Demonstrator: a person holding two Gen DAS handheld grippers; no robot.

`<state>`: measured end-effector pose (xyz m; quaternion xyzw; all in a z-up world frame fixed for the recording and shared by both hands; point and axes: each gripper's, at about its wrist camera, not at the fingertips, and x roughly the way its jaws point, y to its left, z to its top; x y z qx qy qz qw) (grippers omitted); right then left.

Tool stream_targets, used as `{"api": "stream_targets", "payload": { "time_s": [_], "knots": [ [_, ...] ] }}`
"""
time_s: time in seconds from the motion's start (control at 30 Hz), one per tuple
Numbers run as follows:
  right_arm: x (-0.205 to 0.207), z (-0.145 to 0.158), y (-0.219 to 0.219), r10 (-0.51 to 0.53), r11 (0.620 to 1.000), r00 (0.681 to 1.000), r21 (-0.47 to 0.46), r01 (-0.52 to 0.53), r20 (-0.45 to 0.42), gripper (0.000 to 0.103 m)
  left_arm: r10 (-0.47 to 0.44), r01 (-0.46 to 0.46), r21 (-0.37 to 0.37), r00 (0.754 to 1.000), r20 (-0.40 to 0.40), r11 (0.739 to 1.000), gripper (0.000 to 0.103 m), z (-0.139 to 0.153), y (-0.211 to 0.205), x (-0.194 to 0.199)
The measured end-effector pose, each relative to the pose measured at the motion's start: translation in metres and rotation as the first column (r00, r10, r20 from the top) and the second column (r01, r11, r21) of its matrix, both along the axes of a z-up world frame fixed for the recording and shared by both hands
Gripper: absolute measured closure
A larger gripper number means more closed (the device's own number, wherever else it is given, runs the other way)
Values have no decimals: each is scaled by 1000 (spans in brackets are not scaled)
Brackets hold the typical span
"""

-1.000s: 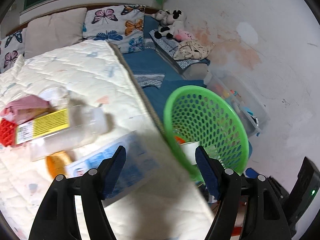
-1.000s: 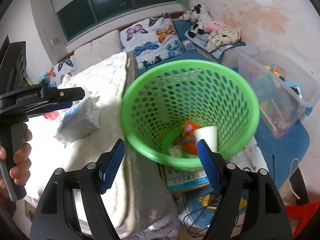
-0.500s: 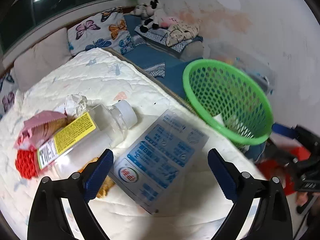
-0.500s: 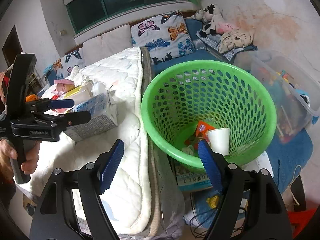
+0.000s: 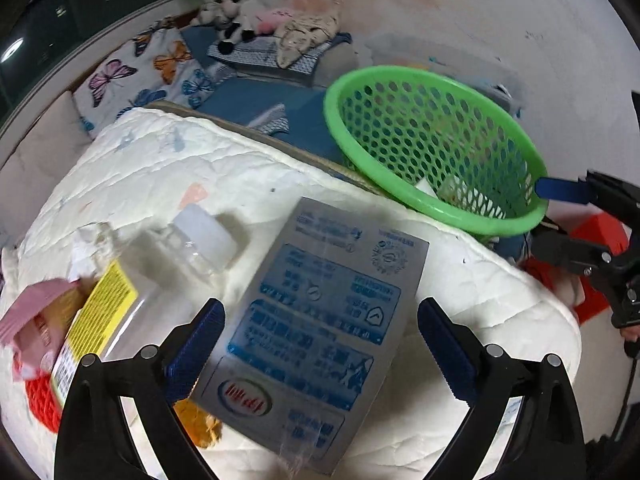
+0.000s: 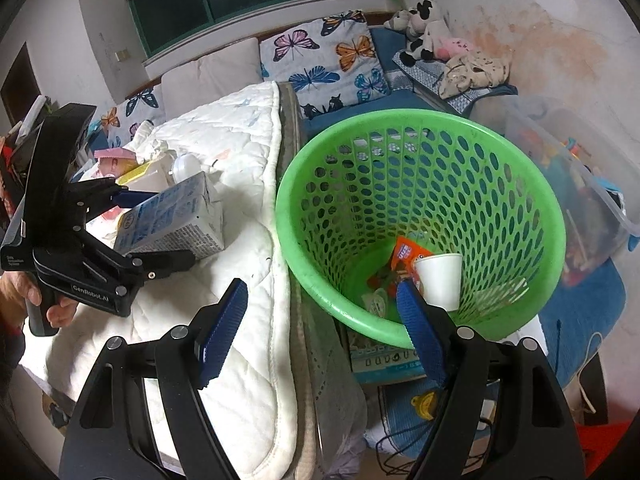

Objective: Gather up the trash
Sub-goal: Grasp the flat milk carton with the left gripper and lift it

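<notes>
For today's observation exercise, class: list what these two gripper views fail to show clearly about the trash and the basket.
- Blue and grey milk carton: left wrist view, print blurred, unreadable.
- Clear plastic bottle with yellow label: its base is hidden behind the left gripper's arm.
- Green perforated plastic basket: right wrist view, the white paper cup and the right gripper's finger cover part of the litter.

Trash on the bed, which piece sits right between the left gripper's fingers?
The blue-printed milk carton, lying flat between the open fingers. The clear bottle with yellow label and pink wrapper lie outside them, off to the left.
</notes>
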<state>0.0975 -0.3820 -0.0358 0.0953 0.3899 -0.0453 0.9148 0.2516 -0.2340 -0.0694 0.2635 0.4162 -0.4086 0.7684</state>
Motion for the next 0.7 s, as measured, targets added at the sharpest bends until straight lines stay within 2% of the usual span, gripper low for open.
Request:
{"api": "stream_targets", "payload": {
  "time_s": [0.13,0.27,0.33,0.53,0.7],
  "knots": [
    [3,-3,0,2,1000,1000,1,-2,-5,26,-5,6,16,1000,-21,1000,9,-5,-4,2],
    [5,-3,1,3,1000,1000,2,-3,-8,26,8,-9,-18,998,-62,1000,10,-2,-3,5],
    [5,-3,1,3,1000,1000,3,-3,-8,26,14,-14,-16,999,-43,1000,18,0,-2,3],
    [4,0,4,9,1000,1000,-1,-9,-1,26,32,-32,-23,999,22,999,24,4,0,-7],
    [4,6,7,17,1000,1000,-6,-17,10,26,108,-107,-93,994,-1,990,32,20,19,-11]
  ]
}}
